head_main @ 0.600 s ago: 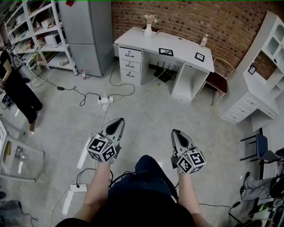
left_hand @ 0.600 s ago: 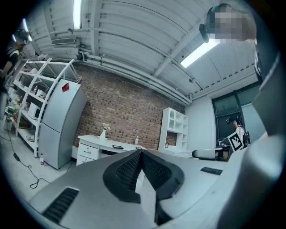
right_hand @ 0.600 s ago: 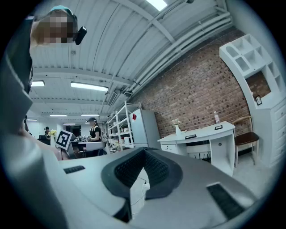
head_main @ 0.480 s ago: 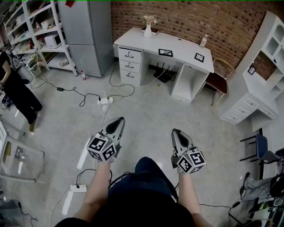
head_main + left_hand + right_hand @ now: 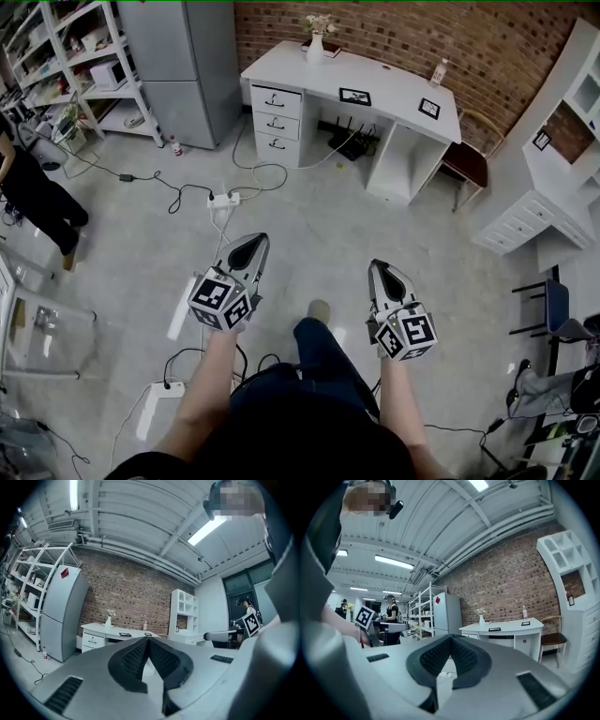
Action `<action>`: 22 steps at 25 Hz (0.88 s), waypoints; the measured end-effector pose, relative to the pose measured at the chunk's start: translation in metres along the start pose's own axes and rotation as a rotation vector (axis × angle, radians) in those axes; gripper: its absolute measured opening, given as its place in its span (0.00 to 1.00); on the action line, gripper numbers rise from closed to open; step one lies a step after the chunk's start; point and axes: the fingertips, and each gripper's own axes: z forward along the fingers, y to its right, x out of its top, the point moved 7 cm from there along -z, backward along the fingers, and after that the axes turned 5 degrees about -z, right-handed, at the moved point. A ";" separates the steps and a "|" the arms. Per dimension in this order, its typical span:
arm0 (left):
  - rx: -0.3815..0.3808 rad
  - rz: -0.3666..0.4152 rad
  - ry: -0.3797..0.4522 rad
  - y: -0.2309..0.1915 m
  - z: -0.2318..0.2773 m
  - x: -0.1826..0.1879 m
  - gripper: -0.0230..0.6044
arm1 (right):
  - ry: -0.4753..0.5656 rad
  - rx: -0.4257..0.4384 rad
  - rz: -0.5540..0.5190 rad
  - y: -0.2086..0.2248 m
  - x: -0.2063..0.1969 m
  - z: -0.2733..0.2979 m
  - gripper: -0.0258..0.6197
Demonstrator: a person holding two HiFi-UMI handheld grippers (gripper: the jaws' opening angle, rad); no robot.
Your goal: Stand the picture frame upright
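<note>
A black-edged rectangular picture frame lies flat on the smooth white table by the rough brick wall. It is well ahead of the left gripper and right gripper, both closed and empty.

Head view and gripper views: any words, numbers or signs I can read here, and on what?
No readable words or numbers anywhere.
Left gripper, right gripper: only black-and-white square patterns, no letters.
Red sticker on the fridge: too small to read.
</note>
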 end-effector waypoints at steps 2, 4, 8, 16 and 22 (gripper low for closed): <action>0.007 0.005 -0.010 -0.006 0.015 -0.001 0.04 | -0.004 -0.005 -0.012 0.014 -0.001 0.011 0.04; 0.017 0.001 -0.017 -0.015 0.030 -0.001 0.04 | -0.006 -0.011 -0.002 0.028 -0.004 0.027 0.04; 0.026 -0.002 -0.034 -0.039 0.068 -0.001 0.04 | -0.010 -0.034 0.037 0.060 -0.012 0.062 0.04; 0.042 -0.014 -0.049 -0.071 0.163 0.007 0.04 | -0.020 -0.032 0.077 0.135 -0.016 0.127 0.04; 0.051 -0.012 -0.050 -0.081 0.227 0.015 0.04 | -0.029 -0.012 0.083 0.187 -0.015 0.171 0.04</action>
